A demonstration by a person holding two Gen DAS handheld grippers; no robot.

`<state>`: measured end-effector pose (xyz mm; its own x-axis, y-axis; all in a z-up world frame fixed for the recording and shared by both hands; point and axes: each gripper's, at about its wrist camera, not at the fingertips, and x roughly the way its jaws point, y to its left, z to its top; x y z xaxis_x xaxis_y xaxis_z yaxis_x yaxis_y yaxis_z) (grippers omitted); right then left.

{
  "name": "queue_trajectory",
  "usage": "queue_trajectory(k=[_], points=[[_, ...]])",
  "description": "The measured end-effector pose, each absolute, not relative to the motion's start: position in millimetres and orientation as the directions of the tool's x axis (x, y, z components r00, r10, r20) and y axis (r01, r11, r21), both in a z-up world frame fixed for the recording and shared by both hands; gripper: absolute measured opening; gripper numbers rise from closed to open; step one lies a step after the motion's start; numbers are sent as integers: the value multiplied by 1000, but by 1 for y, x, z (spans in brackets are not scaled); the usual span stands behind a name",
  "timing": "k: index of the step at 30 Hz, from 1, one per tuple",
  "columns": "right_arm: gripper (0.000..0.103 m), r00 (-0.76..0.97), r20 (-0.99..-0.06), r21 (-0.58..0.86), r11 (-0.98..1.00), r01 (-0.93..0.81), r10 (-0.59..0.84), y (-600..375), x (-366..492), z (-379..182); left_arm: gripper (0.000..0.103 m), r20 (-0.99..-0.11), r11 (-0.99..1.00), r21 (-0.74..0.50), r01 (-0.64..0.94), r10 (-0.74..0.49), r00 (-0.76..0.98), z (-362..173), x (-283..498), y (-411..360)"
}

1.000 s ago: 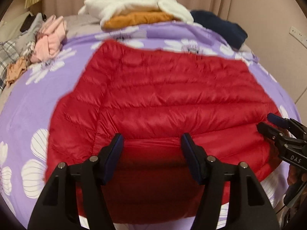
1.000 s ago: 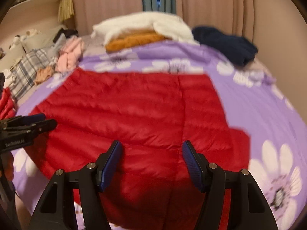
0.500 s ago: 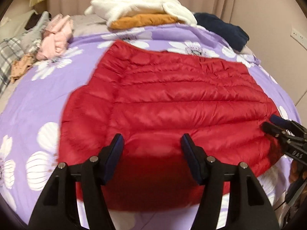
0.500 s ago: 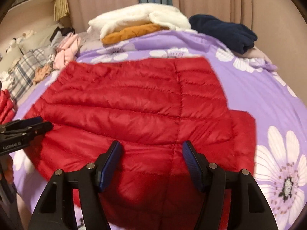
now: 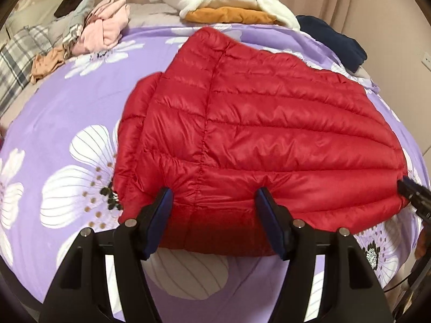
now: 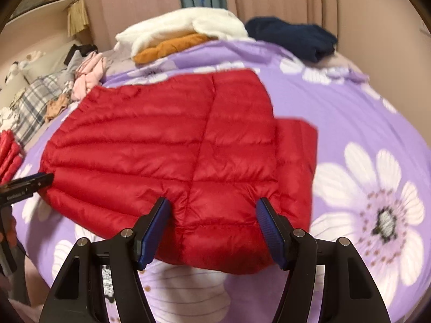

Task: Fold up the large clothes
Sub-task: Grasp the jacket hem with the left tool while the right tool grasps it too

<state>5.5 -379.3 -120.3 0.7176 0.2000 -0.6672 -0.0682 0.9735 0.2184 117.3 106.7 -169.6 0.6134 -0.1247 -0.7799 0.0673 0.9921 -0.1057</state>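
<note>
Left-wrist view: my left tongs (image 5: 214, 219) stood with jaws apart over the near hem of the red down jacket (image 5: 269, 134), which lay flat on the purple flowered bedspread (image 5: 67, 107). The padded hem bulged up between the two blue pads (image 5: 161, 215), and the puckers beside each pad suggested contact, but I could not tell whether the pads pressed or merely flanked the cloth. The log-free reading from the picture: jaws opening, jacket cloth between them. The jacket's long axis ran across the view, from its folded-in sleeve edge at the left to the far corner at the right, where my right tongs (image 5: 412, 191) met the same hem.

Right-wrist view: my right tongs (image 6: 212, 222) also stood with jaws apart astride the hem of the red down jacket (image 6: 161, 148), near a vertical seam, with a second red layer (image 6: 296, 156) showing just beyond at the right. The tip of my left tongs (image 6: 32, 181) touched or nearly touched the jacket's left corner.

Governing relation: the garment lay directly ahead of and beyond both tongs, its length parallel to the line joining them. Each tongs sat at its own end of the near hem, so I judged neither hand nearer; a fold away from me, toward the stacked white and orange clothes (image 5: 229, 2), would call for both to lift together.
</note>
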Motion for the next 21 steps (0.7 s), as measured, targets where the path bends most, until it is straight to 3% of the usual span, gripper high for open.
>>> queue_trajectory(k=[12, 21], points=[[66, 738, -641, 244, 968, -64, 210, -383, -7, -108, 67, -772, 996, -88, -19, -56, 633, -150, 97, 121], [66, 770, -569, 320, 941, -113, 287, -381, -9, -81, 77, -754, 934, -302, -190, -112, 647, -141, 84, 168]])
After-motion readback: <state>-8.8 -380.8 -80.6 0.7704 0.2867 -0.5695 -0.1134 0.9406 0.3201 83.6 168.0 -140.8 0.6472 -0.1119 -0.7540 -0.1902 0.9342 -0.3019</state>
